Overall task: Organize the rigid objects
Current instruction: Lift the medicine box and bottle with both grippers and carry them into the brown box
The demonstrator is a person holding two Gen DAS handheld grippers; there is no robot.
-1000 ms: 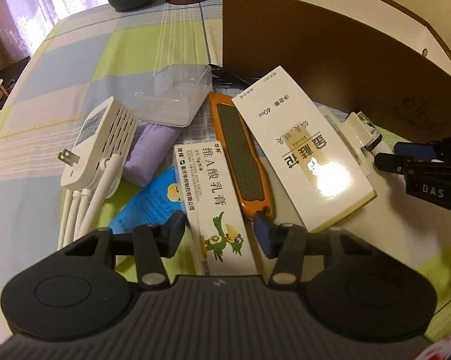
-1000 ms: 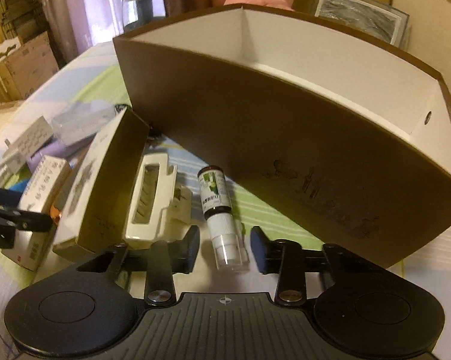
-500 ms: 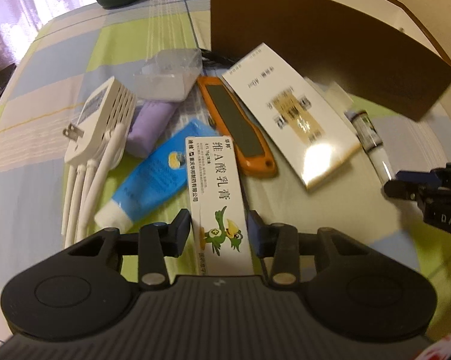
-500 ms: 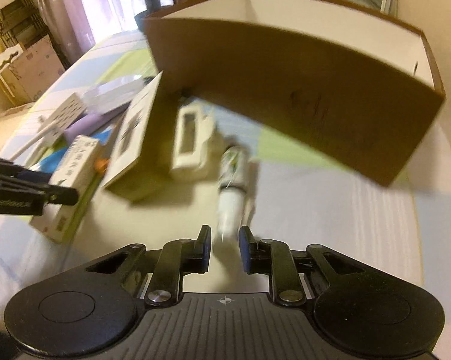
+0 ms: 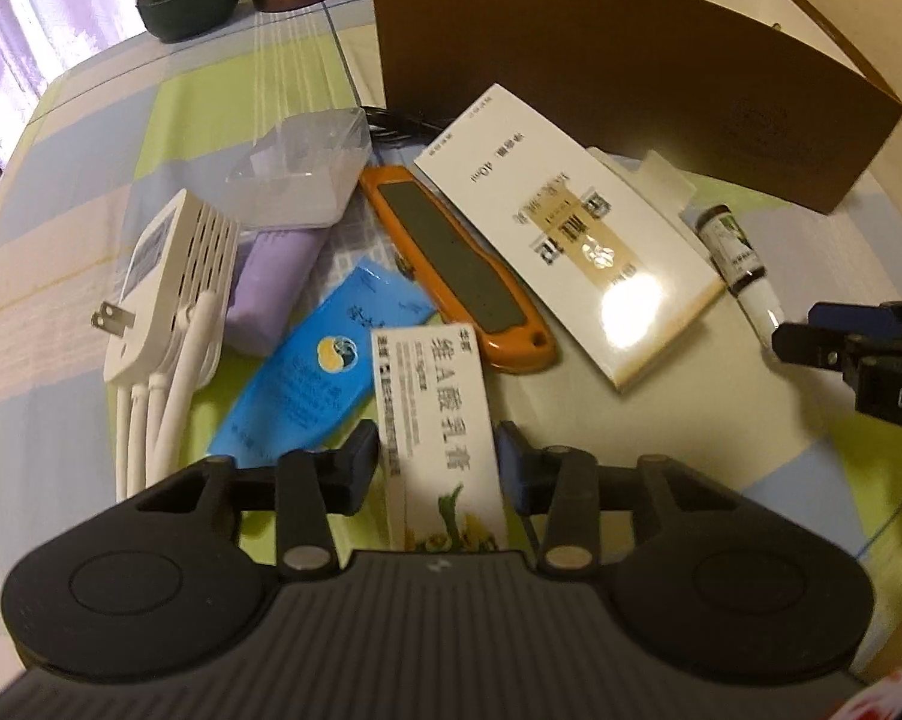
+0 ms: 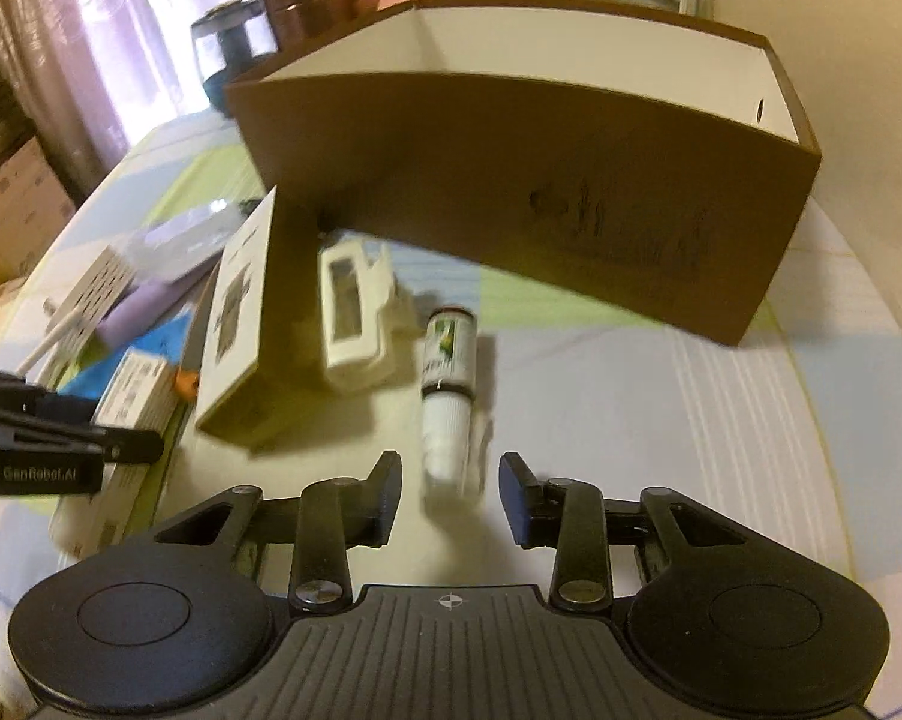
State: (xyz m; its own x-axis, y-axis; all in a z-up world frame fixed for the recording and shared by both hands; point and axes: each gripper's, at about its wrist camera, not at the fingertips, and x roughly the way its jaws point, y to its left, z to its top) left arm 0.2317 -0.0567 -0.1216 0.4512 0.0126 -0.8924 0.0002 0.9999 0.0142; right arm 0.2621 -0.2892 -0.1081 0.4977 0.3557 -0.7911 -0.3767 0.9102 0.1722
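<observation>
Now left fingers (image 5: pixel 438 468) clamp ointment box (image 5: pixel 439 414); right opening.

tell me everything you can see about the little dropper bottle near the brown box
The dropper bottle is small and lies on its side on the tablecloth, in front of the brown box. Its body is dark with a green-and-white label; a clear or white cap points toward the right gripper. That gripper's jaws are opening, pads clear of the cap tip between them. A white plastic case lies beside the bottle; whether they touch is unclear.
</observation>
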